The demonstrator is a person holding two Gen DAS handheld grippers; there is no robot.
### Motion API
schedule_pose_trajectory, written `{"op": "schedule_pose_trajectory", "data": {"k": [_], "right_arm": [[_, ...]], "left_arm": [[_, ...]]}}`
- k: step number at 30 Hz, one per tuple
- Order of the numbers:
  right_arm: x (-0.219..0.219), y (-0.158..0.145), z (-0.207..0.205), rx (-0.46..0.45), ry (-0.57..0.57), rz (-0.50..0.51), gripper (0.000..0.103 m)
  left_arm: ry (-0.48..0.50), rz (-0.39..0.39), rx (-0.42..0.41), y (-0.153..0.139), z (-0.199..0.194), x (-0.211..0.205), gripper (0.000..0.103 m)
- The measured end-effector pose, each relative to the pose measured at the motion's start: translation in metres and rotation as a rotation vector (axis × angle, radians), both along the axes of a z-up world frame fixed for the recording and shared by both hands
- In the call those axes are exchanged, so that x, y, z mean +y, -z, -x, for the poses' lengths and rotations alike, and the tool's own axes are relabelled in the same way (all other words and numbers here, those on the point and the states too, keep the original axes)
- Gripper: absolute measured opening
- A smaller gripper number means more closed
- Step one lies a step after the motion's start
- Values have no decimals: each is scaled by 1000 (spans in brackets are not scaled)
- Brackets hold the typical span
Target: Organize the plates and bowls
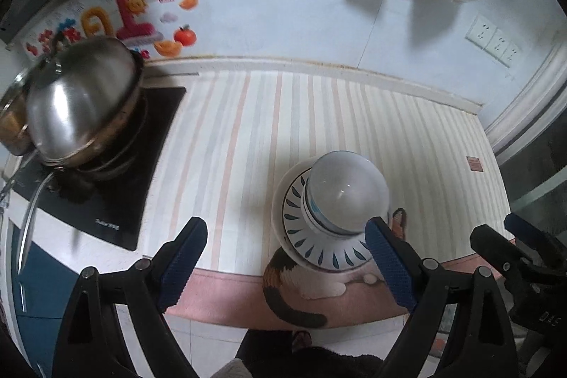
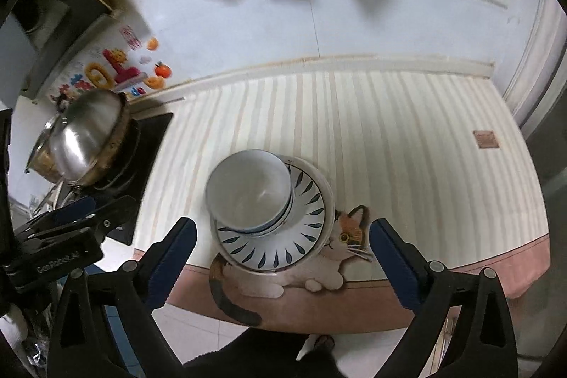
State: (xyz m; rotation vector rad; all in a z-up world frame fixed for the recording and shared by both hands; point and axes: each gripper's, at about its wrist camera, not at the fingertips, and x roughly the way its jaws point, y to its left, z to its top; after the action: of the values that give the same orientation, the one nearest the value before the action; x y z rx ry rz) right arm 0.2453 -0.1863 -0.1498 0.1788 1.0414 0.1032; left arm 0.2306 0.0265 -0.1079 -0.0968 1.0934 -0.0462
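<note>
The stack of bowls is sitting inside the leaf-patterned plate, off-centre toward the plate's left rim, and the plate is resting on the striped mat close to the counter's front edge, partly covering the cat print. Risk: the pile is looking slightly tilted in the right wrist view, and a nudge could slide it off the edge; the off-centre load would encourage tipping. The bowls are appearing white and glossy, with a blue band near the base; at least two are nested. The plate is white with dark blue leaf marks. The left gripper is standing wide open, holding nothing. The right gripper is likewise gaping empty above the stack. A steel lid is leaning on cookware at left, well apart.
</note>
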Motion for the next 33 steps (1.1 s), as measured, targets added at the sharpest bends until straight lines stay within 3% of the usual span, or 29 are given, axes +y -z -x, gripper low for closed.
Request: {"op": "schedule_pose_trajectory", "data": {"k": [8,17,25,33], "right_arm": [[5,-60,85,-150,-25,58,101],[7,-98,179,-221,-51,82,101],[12,-123,231,-278,-52,92,101],[24,-138,260,-321,-13,111,101]], "left_arm": [[-46,-54,-122,-46,80,-11,91],[-76,-82,-184,-78,160,-17,91],[-90,-91,-243,-99,199,-13,91],[-70,-89,-252,-105,218,0,91]]}}
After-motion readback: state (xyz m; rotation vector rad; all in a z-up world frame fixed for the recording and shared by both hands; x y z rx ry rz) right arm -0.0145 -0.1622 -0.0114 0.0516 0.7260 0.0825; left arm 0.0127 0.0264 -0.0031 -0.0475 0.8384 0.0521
